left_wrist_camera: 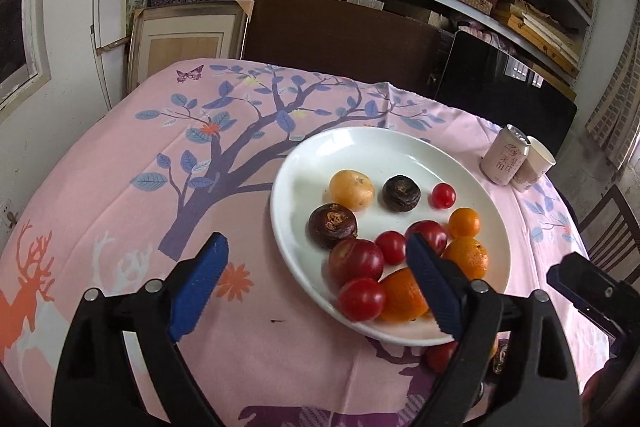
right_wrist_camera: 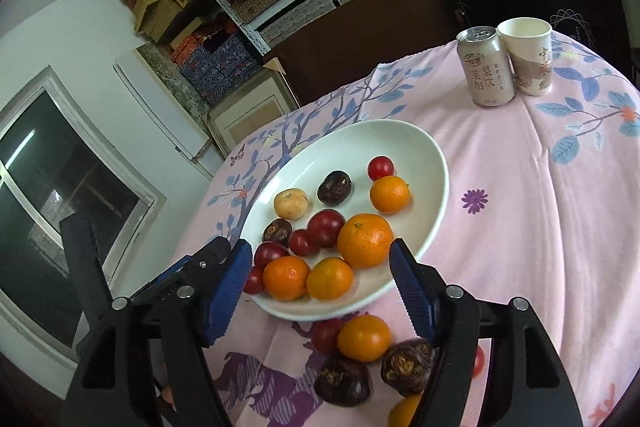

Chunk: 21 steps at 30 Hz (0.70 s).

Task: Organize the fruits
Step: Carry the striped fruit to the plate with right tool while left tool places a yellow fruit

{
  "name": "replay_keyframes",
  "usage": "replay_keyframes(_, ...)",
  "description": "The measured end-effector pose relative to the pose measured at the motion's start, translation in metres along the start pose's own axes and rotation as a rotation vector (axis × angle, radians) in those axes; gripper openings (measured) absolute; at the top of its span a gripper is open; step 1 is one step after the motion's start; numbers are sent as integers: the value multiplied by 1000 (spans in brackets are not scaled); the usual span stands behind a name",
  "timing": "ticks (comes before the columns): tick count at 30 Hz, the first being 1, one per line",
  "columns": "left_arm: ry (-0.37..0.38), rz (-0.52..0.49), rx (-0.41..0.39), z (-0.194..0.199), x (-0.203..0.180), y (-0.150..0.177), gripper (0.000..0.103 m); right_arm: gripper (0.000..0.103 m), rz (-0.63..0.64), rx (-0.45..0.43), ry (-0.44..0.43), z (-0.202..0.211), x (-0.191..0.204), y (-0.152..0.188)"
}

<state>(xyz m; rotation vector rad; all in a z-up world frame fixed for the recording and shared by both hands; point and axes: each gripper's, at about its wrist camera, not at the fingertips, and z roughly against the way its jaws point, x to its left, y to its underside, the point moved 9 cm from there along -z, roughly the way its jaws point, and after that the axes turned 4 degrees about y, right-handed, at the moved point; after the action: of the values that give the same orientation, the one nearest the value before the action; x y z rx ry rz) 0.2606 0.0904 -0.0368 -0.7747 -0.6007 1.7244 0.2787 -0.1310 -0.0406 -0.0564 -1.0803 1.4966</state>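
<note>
A white plate [left_wrist_camera: 360, 143] [right_wrist_camera: 404, 139] sits on the pink tablecloth. It holds several oranges [right_wrist_camera: 365, 240], red plums [left_wrist_camera: 355, 261], small red tomatoes, two dark water chestnuts [left_wrist_camera: 333, 225] and a yellow-brown fruit [left_wrist_camera: 352, 189]. In front of the plate, on the cloth, lie an orange [right_wrist_camera: 363, 338], a red fruit [right_wrist_camera: 326, 335] and two dark chestnuts [right_wrist_camera: 342, 381]. My left gripper [left_wrist_camera: 316, 251] hovers open at the plate's near left rim, gripping nothing. Open as well, my right gripper [right_wrist_camera: 320, 253] hangs over the plate's near edge and holds nothing.
A drink can [right_wrist_camera: 486, 67] and a paper cup [right_wrist_camera: 528, 57] stand together at the table's far right. A dark chair back [left_wrist_camera: 340, 39] rises behind the table, with shelves of boxes beyond it. A wooden chair [left_wrist_camera: 612, 227] stands at the right.
</note>
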Motion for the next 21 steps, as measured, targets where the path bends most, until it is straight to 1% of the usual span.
replay_keyframes(3,2,25,-21,15,2,6,93,73,61,-8,32,29,-11,10)
replay_keyframes(6,8,28,-27,25,-1,17,94,75,173,32,117,50,-22,29)
replay_keyframes(8,17,1,-8,27,-8,26,94,76,252,71,176,57,-27,45)
replay_keyframes(10,18,-32,10,30,-15,36,95,76,323,112,216,64,-32,64)
replay_keyframes(16,6,-134,28,35,-34,57,95,76,407,154,305,81,-52,100)
replay_keyframes(18,6,-150,36,35,-37,63,95,75,444,186,319,79,-54,112)
replay_keyframes(21,20,-175,59,35,-44,73,95,72,479,222,328,69,-55,123)
